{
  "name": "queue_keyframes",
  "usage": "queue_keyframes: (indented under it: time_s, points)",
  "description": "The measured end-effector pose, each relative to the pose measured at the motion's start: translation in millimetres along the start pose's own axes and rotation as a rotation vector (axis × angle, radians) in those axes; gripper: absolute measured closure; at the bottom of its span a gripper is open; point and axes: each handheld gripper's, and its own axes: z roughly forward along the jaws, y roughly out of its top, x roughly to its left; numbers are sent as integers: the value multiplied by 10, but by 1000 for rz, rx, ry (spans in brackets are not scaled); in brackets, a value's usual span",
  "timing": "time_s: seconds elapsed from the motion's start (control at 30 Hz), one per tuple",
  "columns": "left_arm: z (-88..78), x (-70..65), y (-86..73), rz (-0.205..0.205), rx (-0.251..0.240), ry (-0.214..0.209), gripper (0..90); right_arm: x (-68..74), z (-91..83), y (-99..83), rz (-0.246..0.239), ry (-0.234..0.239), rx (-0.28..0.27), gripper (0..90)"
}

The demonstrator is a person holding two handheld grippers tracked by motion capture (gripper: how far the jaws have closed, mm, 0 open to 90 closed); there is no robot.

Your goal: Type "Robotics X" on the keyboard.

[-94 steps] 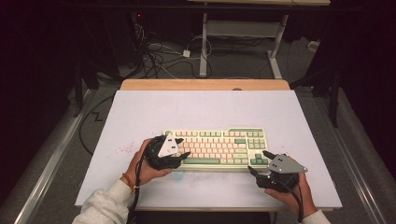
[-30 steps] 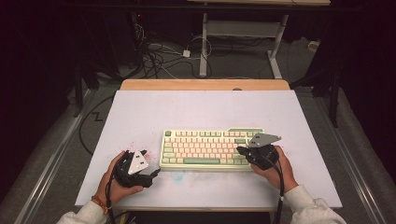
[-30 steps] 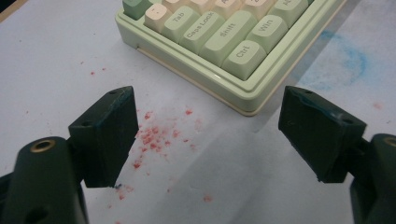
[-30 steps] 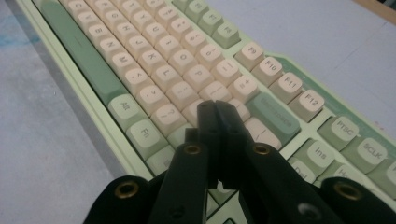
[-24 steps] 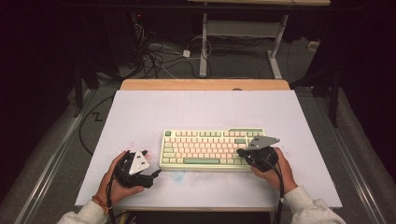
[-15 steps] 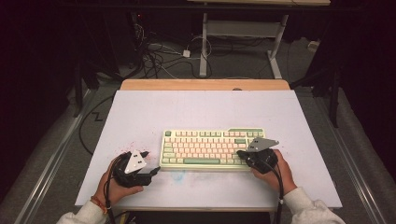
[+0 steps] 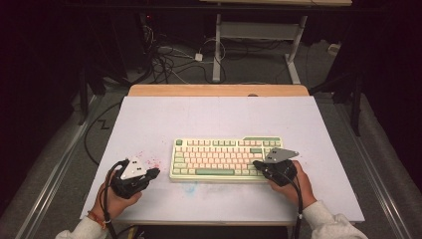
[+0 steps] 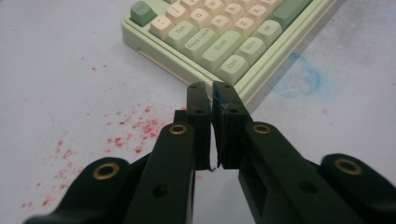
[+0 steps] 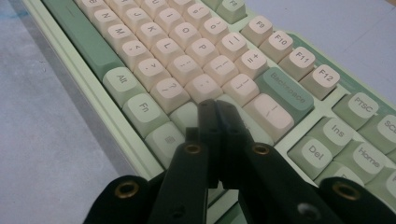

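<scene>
At the left, the left gripper is held over the bare white table top, just beside the near left corner of the pale green keyboard with cream and green keycaps, which lies at the middle of the table toward the near edge. Its jaws have just been closing; in the left gripper view they are seen drawn almost together, a thin slit between them and nothing held. Red speckles are scattered on the surface beneath it.

At the right, the right gripper is set over the keyboard's right end, jaws pressed together and empty; in the right gripper view the tips are seen just above keys near the Enter key; whether they touch cannot be told.

The step in hand is judged to be key pressing with closed tips. For the next move, a short, straight push down on one keycap is called for, and the left tips must be brought over the left key columns.
</scene>
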Motion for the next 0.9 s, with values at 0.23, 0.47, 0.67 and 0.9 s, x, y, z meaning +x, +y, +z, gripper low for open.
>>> queue_keyframes:
  time_s: [0.23,0.47,0.67,0.9]
  points:
    - [-6,34,76,-30,9,-23,870,10,2,-3,-6,-8,-3,900]
    - [41,-1,267,16,38,-32,875,25,2,-4,-13,-18,-3,900]
    - [112,-14,461,45,55,-30,875,36,5,-3,-16,-28,-3,900]
    - [226,-3,607,49,46,-36,875,36,7,-5,-17,-27,-6,900]
